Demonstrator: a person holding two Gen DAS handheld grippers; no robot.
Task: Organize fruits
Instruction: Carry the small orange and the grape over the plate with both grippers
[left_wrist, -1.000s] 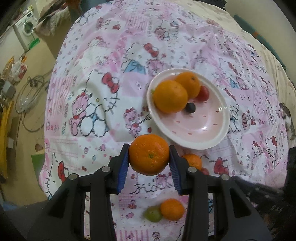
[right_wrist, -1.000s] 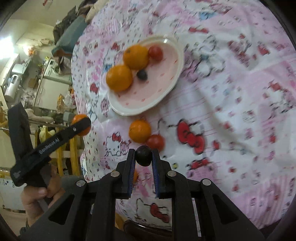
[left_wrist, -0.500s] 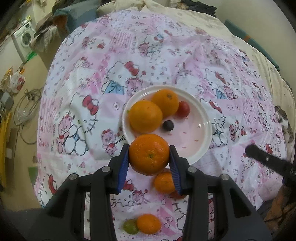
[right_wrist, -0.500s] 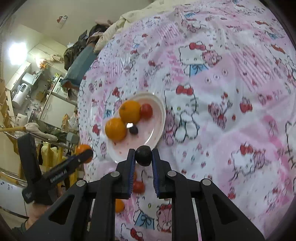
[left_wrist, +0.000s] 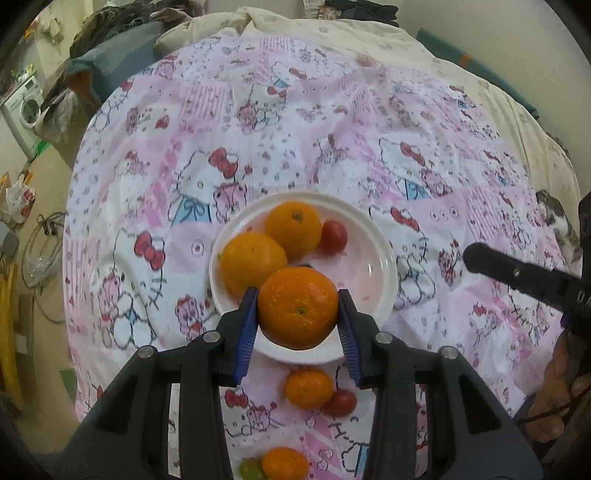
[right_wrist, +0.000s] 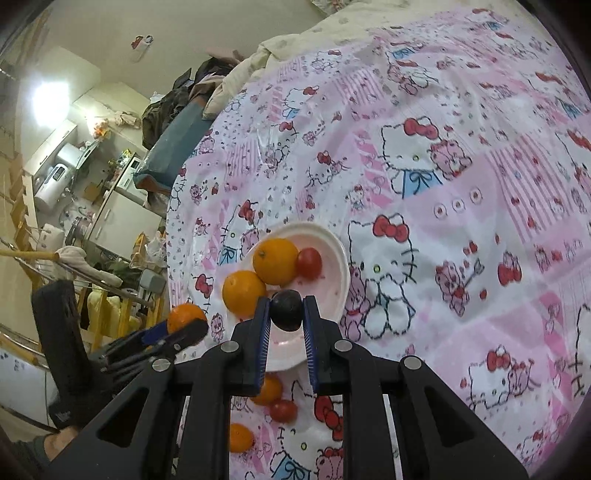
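My left gripper (left_wrist: 298, 308) is shut on a large orange (left_wrist: 297, 307) and holds it over the near rim of the white plate (left_wrist: 380, 273). The plate holds two oranges (left_wrist: 293, 229), a red tomato (left_wrist: 334, 237) and a dark fruit mostly hidden behind my orange. My right gripper (right_wrist: 286, 312) is shut on a dark grape (right_wrist: 285, 309) above the plate's near side (right_wrist: 334, 295). The left gripper with its orange also shows in the right wrist view (right_wrist: 184, 325).
On the pink Hello Kitty cloth (left_wrist: 295, 129), near me, lie a small orange (left_wrist: 309, 387), a red tomato (left_wrist: 341, 403), another orange (left_wrist: 284, 463) and a green grape (left_wrist: 251, 468). The bed edge drops to the floor at left. The right gripper's finger (left_wrist: 517, 275) reaches in from the right.
Both grippers have moved forward over the bed, carrying their fruit. The plate now sits directly under both of them; the loose fruit has slipped behind the fingers.
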